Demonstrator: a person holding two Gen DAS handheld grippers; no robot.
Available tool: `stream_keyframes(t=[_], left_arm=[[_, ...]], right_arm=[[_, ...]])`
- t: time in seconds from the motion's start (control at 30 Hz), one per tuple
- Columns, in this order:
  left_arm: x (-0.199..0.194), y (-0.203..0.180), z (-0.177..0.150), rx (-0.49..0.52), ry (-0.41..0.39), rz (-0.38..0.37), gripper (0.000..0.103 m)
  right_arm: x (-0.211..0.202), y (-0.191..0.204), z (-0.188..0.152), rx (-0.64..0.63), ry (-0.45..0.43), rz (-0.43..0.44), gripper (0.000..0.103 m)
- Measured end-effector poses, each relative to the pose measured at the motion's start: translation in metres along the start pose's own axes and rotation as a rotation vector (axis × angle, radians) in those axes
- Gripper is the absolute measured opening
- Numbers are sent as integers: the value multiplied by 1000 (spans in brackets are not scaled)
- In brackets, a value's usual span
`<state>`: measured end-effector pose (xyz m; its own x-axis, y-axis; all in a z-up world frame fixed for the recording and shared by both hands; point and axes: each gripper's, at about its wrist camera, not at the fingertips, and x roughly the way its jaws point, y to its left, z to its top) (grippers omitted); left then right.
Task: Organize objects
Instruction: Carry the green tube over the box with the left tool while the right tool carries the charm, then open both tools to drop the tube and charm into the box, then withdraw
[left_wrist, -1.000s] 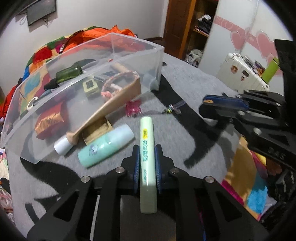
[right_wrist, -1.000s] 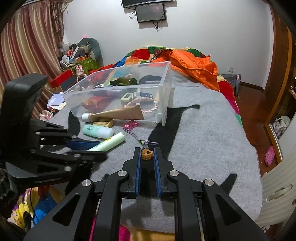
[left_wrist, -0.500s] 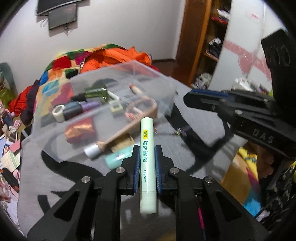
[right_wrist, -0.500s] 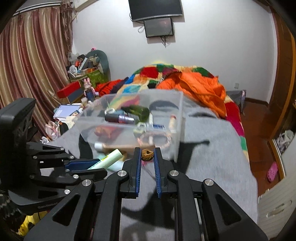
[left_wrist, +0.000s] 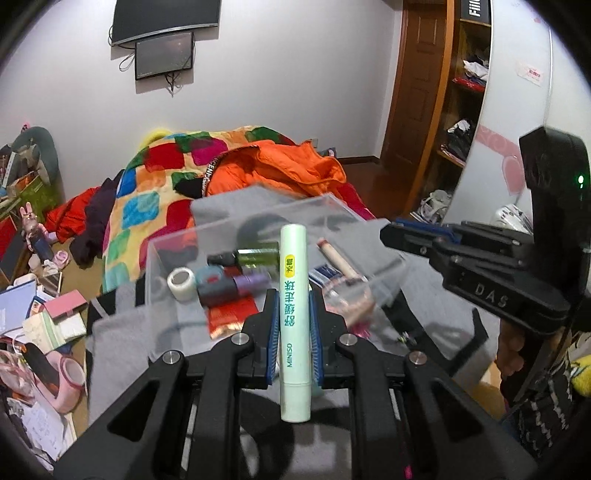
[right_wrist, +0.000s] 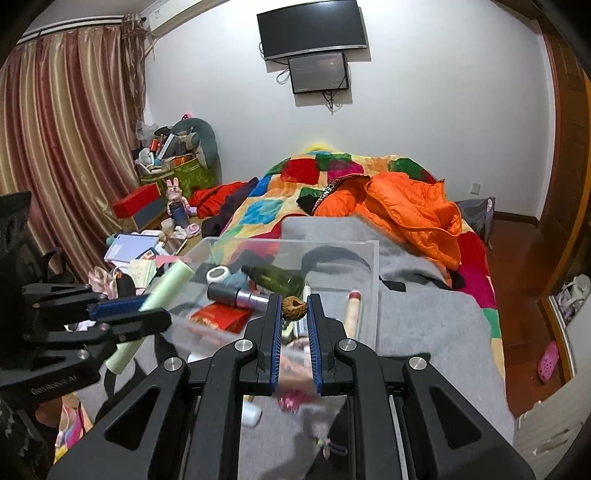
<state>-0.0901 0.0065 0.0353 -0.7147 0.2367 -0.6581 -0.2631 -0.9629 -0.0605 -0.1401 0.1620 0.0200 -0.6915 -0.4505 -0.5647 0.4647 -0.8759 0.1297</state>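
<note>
While both grippers have lifted off the grey blanket (left_wrist: 122, 332), left gripper (left_wrist: 293, 325) pinches the pale green plastic tube (left_wrist: 293, 314); right gripper (right_wrist: 294, 321) pinches a small brown carved nut (right_wrist: 294, 309). Both now hover just short of the clear plastic bin (right_wrist: 369, 280); drop-in looks next.

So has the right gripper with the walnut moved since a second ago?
Yes. The right gripper, shut on the walnut, has risen toward the clear bin: earlier the nut showed against the grey blanket short of the bin, now against the bin's contents.
</note>
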Motion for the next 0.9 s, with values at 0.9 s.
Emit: stream_keyframes(t=[0.9], left_arm=[[81, 13, 20, -38, 183, -85, 15]], right_arm=[[79, -1, -9, -31, 185, -34, 12]])
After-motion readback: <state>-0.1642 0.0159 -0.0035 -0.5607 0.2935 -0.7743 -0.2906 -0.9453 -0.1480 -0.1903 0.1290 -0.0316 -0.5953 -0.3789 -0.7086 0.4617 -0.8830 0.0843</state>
